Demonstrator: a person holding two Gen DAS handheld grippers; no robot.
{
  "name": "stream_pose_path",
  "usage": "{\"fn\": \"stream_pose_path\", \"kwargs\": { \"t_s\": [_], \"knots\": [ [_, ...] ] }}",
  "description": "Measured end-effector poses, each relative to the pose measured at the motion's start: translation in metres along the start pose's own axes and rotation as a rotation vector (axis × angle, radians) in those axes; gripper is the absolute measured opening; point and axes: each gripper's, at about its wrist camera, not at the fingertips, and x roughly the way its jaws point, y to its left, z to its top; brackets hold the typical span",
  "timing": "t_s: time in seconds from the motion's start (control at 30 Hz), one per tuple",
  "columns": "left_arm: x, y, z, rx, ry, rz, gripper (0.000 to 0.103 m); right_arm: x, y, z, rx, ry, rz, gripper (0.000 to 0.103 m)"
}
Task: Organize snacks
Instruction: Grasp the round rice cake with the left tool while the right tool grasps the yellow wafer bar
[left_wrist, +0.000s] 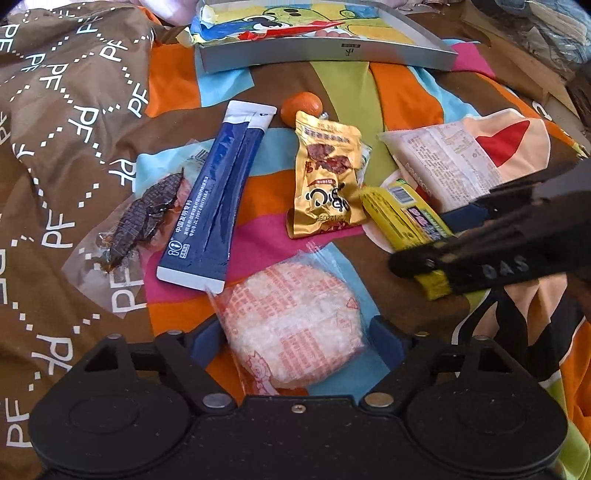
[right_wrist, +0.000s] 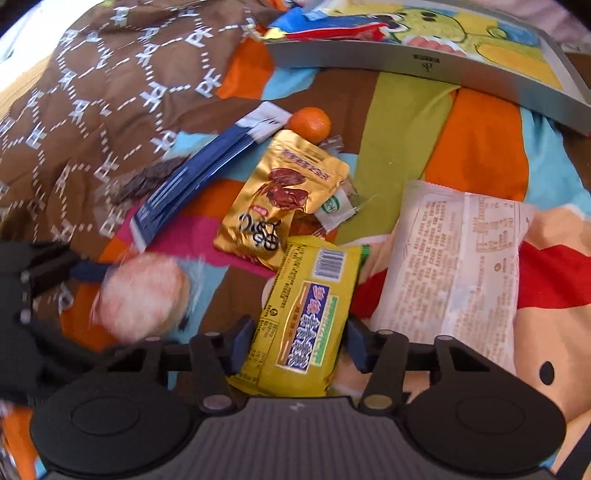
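A round rice cracker packet (left_wrist: 291, 325) with orange print sits between the blue pads of my left gripper (left_wrist: 295, 339). The pads press its two sides, so the gripper is shut on it. Seen from the right wrist, this packet (right_wrist: 144, 295) is blurred beside a left finger (right_wrist: 88, 271). My right gripper (right_wrist: 299, 345) is shut on a yellow snack packet (right_wrist: 306, 314). From the left wrist, the right gripper (left_wrist: 424, 240) pinches that yellow packet (left_wrist: 402, 218) just over the bed.
On the colourful bedspread lie a blue stick sachet (left_wrist: 218, 192), a gold jerky pouch (left_wrist: 325, 177), a mandarin (left_wrist: 301, 107), a dark dried snack in clear wrap (left_wrist: 140, 218) and a large white packet (left_wrist: 454, 162). A grey box (left_wrist: 321, 55) holding a cartoon pouch stands behind. A brown quilt (left_wrist: 66, 129) bunches at the left.
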Motion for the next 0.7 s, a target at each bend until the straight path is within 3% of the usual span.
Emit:
{"fn": "stream_pose_path", "kwargs": {
  "t_s": [0.23,0.37,0.5,0.7],
  "knots": [
    [-0.011,0.003,-0.011,0.029,-0.005,-0.070,0.080,-0.022,0.018,-0.036,-0.240,-0.011,0.010,0.055],
    [-0.015,0.001,-0.015,0.059,0.003,-0.085,0.081,-0.028,0.030,-0.054,-0.368,-0.035,-0.017,0.062],
    [-0.011,-0.003,-0.010,0.054,0.019,-0.048,0.086,-0.027,0.036,-0.059,-0.373,-0.048,-0.053,0.073],
    [-0.007,-0.009,-0.006,0.049,0.031,0.012,0.087,-0.022,0.031,-0.060,-0.326,-0.069,-0.099,0.075]
  ]
}}
